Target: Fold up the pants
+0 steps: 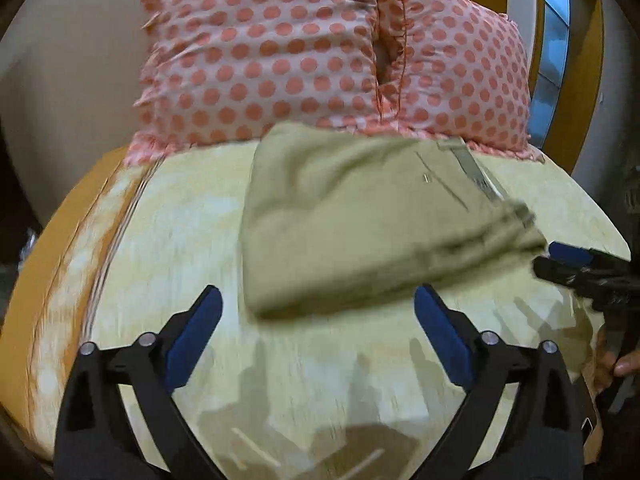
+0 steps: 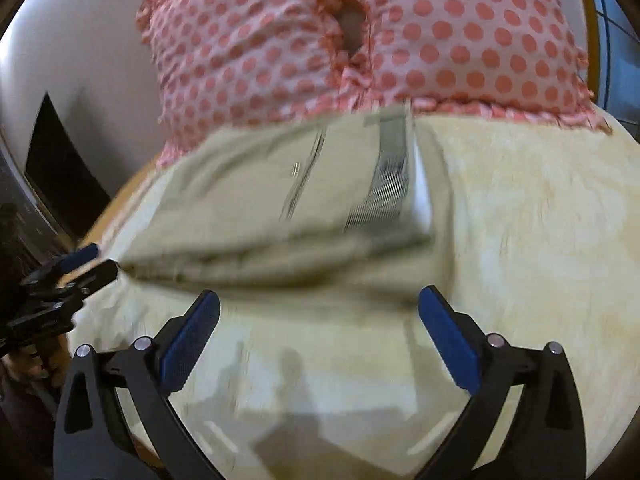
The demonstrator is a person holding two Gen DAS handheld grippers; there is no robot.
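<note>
Khaki pants lie folded into a compact stack on the pale yellow bed sheet, their waistband label toward the pillows. They also show in the right wrist view. My left gripper is open and empty, just short of the stack's near edge. My right gripper is open and empty, also just short of the near edge. The right gripper shows at the stack's right corner in the left wrist view. The left gripper shows at the stack's left corner in the right wrist view.
Two pink polka-dot pillows stand behind the pants against the wall. The bed's orange wooden edge runs along the left. A wooden frame and window are at the far right.
</note>
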